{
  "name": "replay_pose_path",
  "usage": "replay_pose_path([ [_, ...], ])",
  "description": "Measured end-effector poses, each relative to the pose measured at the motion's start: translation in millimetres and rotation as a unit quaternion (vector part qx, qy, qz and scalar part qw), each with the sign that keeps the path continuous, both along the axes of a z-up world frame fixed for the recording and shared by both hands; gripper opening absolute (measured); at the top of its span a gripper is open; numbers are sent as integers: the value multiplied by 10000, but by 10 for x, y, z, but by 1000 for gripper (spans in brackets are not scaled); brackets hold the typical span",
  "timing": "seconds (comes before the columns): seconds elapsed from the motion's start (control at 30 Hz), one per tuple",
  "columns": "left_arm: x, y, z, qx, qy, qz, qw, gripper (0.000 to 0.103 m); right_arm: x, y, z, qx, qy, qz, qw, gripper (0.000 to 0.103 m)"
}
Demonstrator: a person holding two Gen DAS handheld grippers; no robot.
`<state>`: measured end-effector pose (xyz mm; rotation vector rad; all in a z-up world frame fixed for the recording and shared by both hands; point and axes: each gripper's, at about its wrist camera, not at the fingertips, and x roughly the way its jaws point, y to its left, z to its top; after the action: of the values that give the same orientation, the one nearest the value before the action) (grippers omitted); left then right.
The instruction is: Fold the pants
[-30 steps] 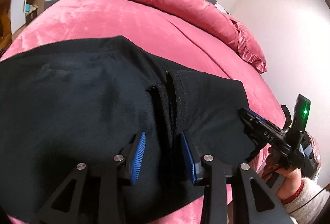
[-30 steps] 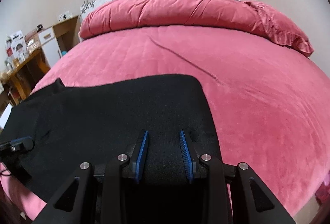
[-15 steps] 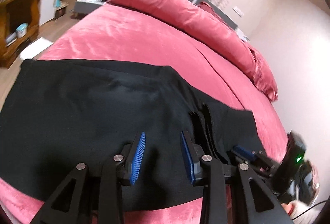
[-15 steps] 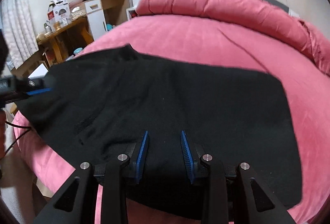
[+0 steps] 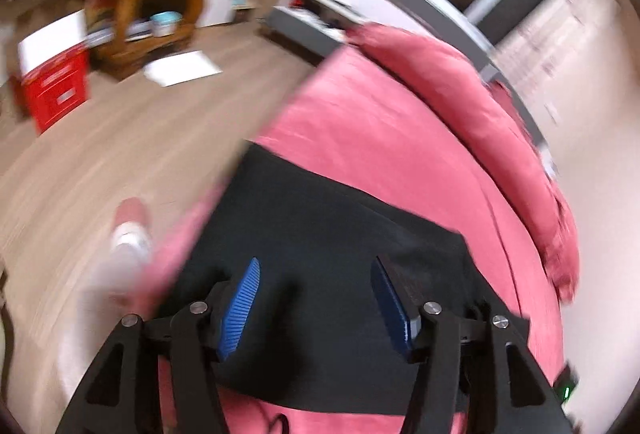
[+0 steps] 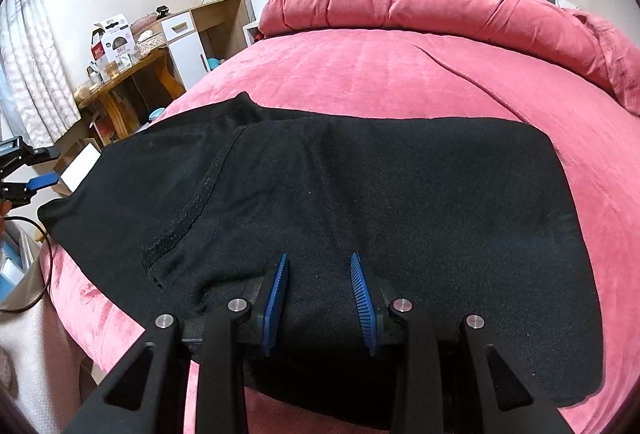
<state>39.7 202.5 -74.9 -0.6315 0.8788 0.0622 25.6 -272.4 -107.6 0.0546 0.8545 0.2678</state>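
Observation:
Black pants (image 6: 360, 194) lie folded flat on the pink bed (image 6: 380, 74), and the waistband seam (image 6: 192, 210) shows on the top layer at the left. My right gripper (image 6: 319, 262) hovers over their near edge. Its jaws stand partly apart, with fabric under them and no clamp that I can see. In the blurred left wrist view, my left gripper (image 5: 316, 266) is over the pants (image 5: 340, 234) at their end by the bed's side edge. Its jaws are opening wide and nothing is pinched between them. That gripper (image 6: 28, 174) also shows at the far left of the right wrist view.
A rolled pink quilt (image 6: 420, 6) lies along the head of the bed. A wooden desk (image 6: 132, 74) with boxes stands beside the bed. On the floor are a red drawer unit (image 5: 56, 90), a white sheet (image 5: 182, 68) and a person's slippered foot (image 5: 128, 230).
My left gripper has swung left, off the waistband, to the pants' end by the bed edge, and its jaws have widened. The right gripper shifted left over the pants, then stayed still.

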Motion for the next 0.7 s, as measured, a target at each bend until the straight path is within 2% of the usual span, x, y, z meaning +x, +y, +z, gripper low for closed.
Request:
replay_pose_path([
  [0.1, -60, 407, -204, -502, 404, 508, 9966, 66, 0, -11, 2, 9, 1, 3, 10000, 34],
  [0.2, -117, 636, -417, -1032, 727, 749, 9892, 66, 5, -15, 3, 9, 0, 6, 10000, 34],
  [0.27, -187, 732, -506, -1206, 820, 928, 9849, 66, 9, -15, 2, 12, 0, 7, 10000, 34],
  [0.37, -175, 767, -662, -1624, 890, 734, 9800, 66, 9, -15, 2, 12, 1, 7, 10000, 34],
  [0.5, -126, 591, -643, -1559, 773, 301, 9843, 66, 9, -16, 3, 8, -1, 7, 10000, 34],
  [0.67, -64, 462, -633, -1251, 704, 227, 9894, 66, 13, -20, 2, 7, -1, 9, 10000, 34],
  [0.7, -67, 432, -623, -1141, 665, 216, 9910, 63, 13, -19, 2, 5, -2, 9, 10000, 34],
])
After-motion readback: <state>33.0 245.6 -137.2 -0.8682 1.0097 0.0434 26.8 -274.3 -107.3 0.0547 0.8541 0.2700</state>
